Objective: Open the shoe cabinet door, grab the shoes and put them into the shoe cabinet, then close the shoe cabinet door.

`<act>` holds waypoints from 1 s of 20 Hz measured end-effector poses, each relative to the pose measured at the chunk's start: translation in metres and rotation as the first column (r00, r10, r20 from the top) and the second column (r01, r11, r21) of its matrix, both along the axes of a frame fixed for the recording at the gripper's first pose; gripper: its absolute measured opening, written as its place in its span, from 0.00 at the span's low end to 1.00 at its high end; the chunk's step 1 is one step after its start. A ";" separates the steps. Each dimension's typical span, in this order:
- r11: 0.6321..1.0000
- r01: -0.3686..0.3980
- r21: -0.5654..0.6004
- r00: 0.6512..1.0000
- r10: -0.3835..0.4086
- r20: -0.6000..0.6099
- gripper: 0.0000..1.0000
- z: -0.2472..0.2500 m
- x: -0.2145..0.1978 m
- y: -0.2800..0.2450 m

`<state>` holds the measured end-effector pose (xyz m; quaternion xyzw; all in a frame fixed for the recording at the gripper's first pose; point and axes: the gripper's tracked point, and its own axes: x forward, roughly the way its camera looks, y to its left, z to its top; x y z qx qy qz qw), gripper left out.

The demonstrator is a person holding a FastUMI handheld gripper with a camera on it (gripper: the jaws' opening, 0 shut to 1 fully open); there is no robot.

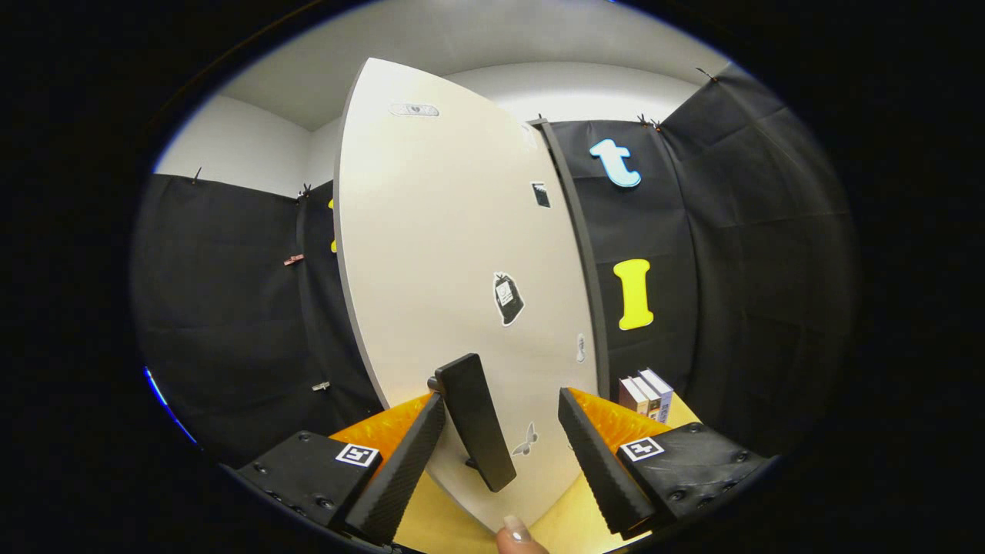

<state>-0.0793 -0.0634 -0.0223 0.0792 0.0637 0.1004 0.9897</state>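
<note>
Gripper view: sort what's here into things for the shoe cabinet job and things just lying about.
For the job:
- cabinet door
- door handle, between the open tongs, untouched

Lying about:
- books beyond the right finger
- stickers on the door
- fingertip at the door's lower edge

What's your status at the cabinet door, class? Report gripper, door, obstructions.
Gripper open, fingers straddling the black door handle, not pressing. White cabinet door just ahead. A fingertip sits below the handle; books off beyond the right finger.

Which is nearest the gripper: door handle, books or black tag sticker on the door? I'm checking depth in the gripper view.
From the gripper, fingers open:
1. Door handle, between the fingers.
2. Black tag sticker, higher on the cabinet door.
3. Books, beyond the door's right edge.
</note>
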 end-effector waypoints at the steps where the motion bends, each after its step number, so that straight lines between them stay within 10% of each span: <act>1: 1.000 -0.004 0.002 1.000 0.004 0.000 0.98 -0.002 0.006 0.011; 20: 0.999 -0.015 -0.043 1.000 0.016 0.023 0.98 -0.029 0.135 0.166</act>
